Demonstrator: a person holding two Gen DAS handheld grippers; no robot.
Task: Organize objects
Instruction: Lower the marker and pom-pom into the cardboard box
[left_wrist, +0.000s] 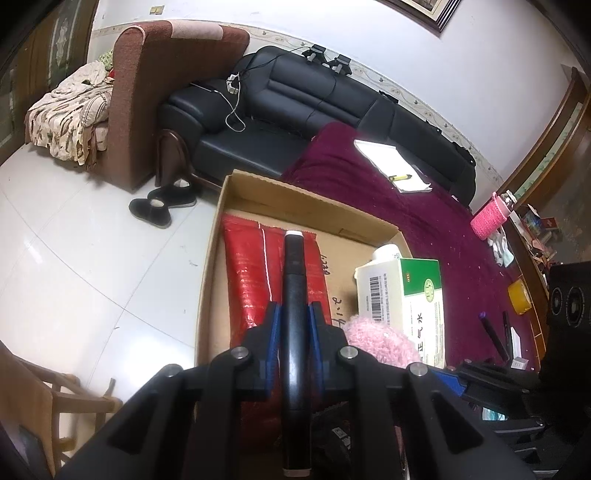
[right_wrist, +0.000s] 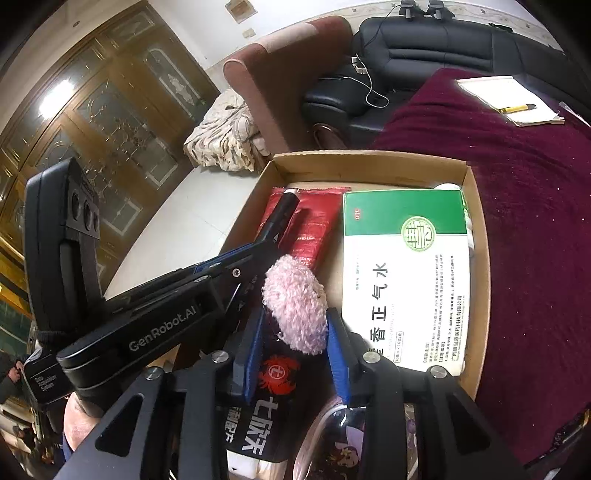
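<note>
Pink fluff, a pompom (right_wrist: 295, 306), sits between my right gripper (right_wrist: 295, 350) pads, which stand apart and do not press it, over the near end of the cardboard box (right_wrist: 369, 158). Just left, my left gripper (left_wrist: 294, 325) is clenched on a black pen (left_wrist: 294, 280), its long axis running away from me above the red packet (left_wrist: 251, 280). Its casing reads GenRobot.AI. Farther right lies a green-and-white carton (right_wrist: 406, 280) printed 正气水.

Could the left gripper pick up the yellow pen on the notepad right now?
Probably not. The left gripper is shut on a black stick over the cardboard box, and the yellow pen lies well beyond, across the maroon cloth; it would need emptying first.
</note>
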